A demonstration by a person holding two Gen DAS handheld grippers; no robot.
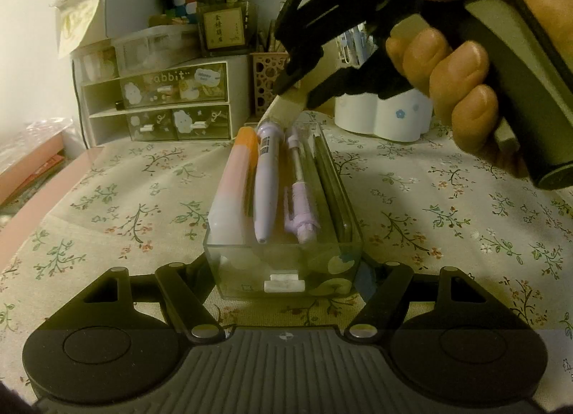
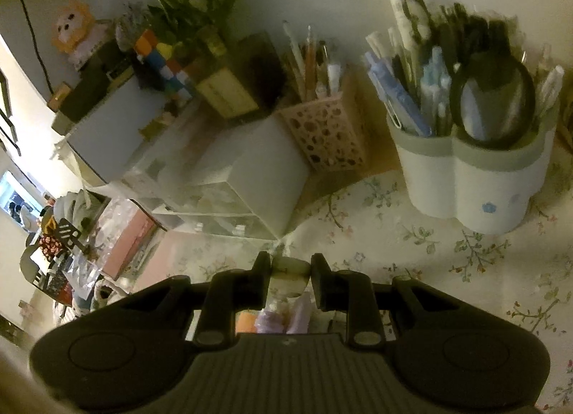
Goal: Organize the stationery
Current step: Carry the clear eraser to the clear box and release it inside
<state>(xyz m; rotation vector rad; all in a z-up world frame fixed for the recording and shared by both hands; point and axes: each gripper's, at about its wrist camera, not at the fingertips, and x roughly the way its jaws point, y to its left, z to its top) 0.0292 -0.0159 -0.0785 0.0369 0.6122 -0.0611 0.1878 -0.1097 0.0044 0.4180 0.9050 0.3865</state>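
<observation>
A clear plastic drawer lies on the floral tablecloth, its near end between my left gripper's fingers, which are shut on it. In it lie an orange-pink marker, a lilac pen, a purple mechanical pencil and a dark pen. My right gripper hovers over the drawer's far end, shut on a cream-white flat item that slants down into the drawer. In the right wrist view the item sits between the right gripper's fingers, above the drawer's contents.
A white drawer organiser with an empty slot stands at the back left, also in the right wrist view. A pink perforated pen cup and a white flower-shaped pen holder full of pens stand behind. A pink box lies at left.
</observation>
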